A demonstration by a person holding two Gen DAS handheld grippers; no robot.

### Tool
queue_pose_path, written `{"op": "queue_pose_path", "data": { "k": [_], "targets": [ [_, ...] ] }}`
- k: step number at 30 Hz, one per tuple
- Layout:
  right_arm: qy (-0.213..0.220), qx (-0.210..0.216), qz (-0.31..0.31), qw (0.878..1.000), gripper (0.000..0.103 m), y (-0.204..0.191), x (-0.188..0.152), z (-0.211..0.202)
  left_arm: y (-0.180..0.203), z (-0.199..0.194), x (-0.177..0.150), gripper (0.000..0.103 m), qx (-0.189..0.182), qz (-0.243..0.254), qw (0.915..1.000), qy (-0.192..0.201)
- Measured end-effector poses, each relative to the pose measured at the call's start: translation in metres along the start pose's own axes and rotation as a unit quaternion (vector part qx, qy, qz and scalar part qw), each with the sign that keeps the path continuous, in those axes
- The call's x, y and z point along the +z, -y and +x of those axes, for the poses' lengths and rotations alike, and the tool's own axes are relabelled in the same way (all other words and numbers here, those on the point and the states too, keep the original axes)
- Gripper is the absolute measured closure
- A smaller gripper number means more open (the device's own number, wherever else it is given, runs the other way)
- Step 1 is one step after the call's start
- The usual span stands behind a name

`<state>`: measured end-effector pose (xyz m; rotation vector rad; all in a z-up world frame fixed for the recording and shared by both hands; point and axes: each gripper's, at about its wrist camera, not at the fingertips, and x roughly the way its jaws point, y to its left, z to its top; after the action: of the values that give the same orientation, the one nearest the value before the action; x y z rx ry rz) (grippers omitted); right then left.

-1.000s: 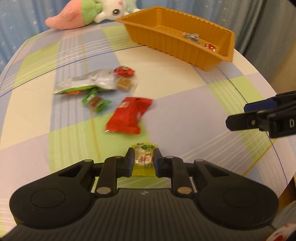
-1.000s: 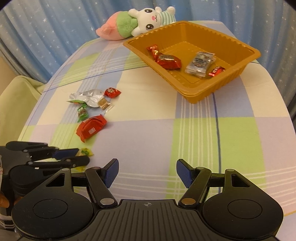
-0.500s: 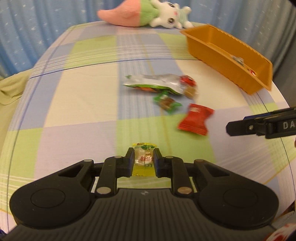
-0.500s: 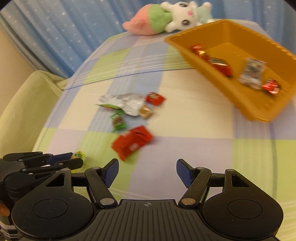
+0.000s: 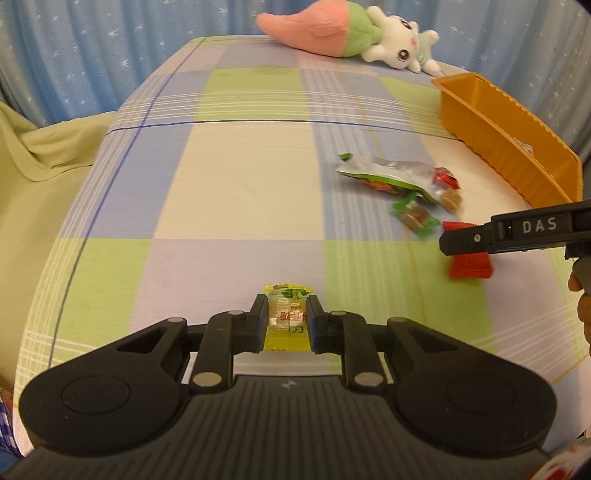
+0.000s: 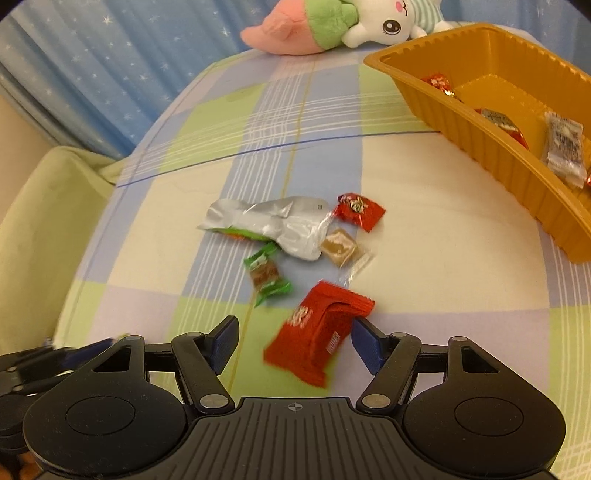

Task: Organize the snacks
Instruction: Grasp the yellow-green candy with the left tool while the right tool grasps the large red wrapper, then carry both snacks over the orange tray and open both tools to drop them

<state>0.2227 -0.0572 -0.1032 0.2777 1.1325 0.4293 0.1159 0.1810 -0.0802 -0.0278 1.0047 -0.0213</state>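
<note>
My left gripper is shut on a small yellow-wrapped candy and holds it above the checked cloth. My right gripper hangs over a red snack packet. Its jaws are closing with the packet between them, and the left pad still stands apart from it. Beyond lie a silver pouch, a green-wrapped candy, a clear-wrapped brown candy and a small red candy. The orange tray at the right holds several snacks. In the left wrist view the right gripper reaches in from the right over the red packet.
A pink and white plush toy lies at the far edge of the table, next to the tray. A pale green cushion sits off the table's left side. Blue star-patterned curtains hang behind. The left gripper shows blurred at the lower left.
My right gripper has moved left over the loose snacks; the red packet now lies between its slightly narrowed jaws. The left gripper has swung left, away from the pile, still gripping the yellow candy.
</note>
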Motion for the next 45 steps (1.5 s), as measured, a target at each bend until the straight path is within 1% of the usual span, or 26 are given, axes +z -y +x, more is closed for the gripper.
{"op": "queue_pose_path", "data": {
  "k": [1, 2, 6, 7, 8, 9, 11, 13, 18, 22, 29, 34, 45],
  "targets": [
    [0.000, -0.006, -0.006, 1.000, 0.046, -0.002, 0.001, 0.003, -0.003, 0.000, 0.000, 0.084, 0.001, -0.002, 1.0000, 0.000],
    [-0.001, -0.011, -0.014, 1.000, 0.049, -0.005, 0.002, 0.005, -0.006, 0.001, 0.001, 0.084, 0.001, -0.003, 1.0000, 0.000],
    [0.003, -0.039, -0.070, 0.997, 0.054, -0.017, -0.002, 0.011, -0.013, 0.003, 0.001, 0.084, 0.000, -0.007, 1.0000, -0.003],
    [0.005, -0.045, -0.083, 0.996, 0.058, -0.019, -0.004, 0.011, -0.014, 0.003, 0.001, 0.084, -0.001, -0.006, 1.0000, -0.003],
    [0.007, -0.052, -0.095, 0.994, 0.064, -0.022, -0.006, 0.011, -0.014, 0.004, 0.002, 0.084, -0.002, -0.006, 1.0000, -0.003],
    [0.008, -0.062, -0.109, 0.992, 0.068, -0.024, -0.009, 0.012, -0.014, 0.005, 0.002, 0.084, -0.004, -0.005, 1.0000, -0.004],
    [0.007, -0.072, -0.131, 0.989, 0.073, -0.026, -0.012, 0.012, -0.013, 0.005, 0.004, 0.084, -0.008, -0.002, 1.0000, -0.002],
    [0.008, -0.072, -0.134, 0.988, 0.075, -0.025, -0.013, 0.009, -0.011, 0.006, 0.006, 0.084, -0.013, 0.003, 0.9999, -0.001],
    [0.016, -0.065, -0.121, 0.990, 0.076, -0.020, -0.013, -0.007, -0.001, 0.005, 0.014, 0.084, -0.025, 0.017, 0.9995, 0.006],
    [0.032, -0.059, -0.103, 0.992, 0.077, -0.012, -0.013, -0.028, 0.010, 0.002, 0.023, 0.084, -0.038, 0.027, 0.9988, 0.014],
    [0.061, -0.055, -0.073, 0.994, 0.077, 0.005, -0.010, -0.065, 0.041, -0.008, 0.042, 0.084, -0.060, 0.056, 0.9960, 0.036],
    [0.084, -0.056, -0.053, 0.994, 0.077, 0.021, -0.007, -0.090, 0.070, -0.013, 0.058, 0.084, -0.083, 0.080, 0.9919, 0.053],
    [0.129, -0.077, -0.004, 0.989, 0.077, 0.075, 0.012, -0.132, 0.149, -0.012, 0.101, 0.084, -0.132, 0.137, 0.9781, 0.085]
  ]
}}
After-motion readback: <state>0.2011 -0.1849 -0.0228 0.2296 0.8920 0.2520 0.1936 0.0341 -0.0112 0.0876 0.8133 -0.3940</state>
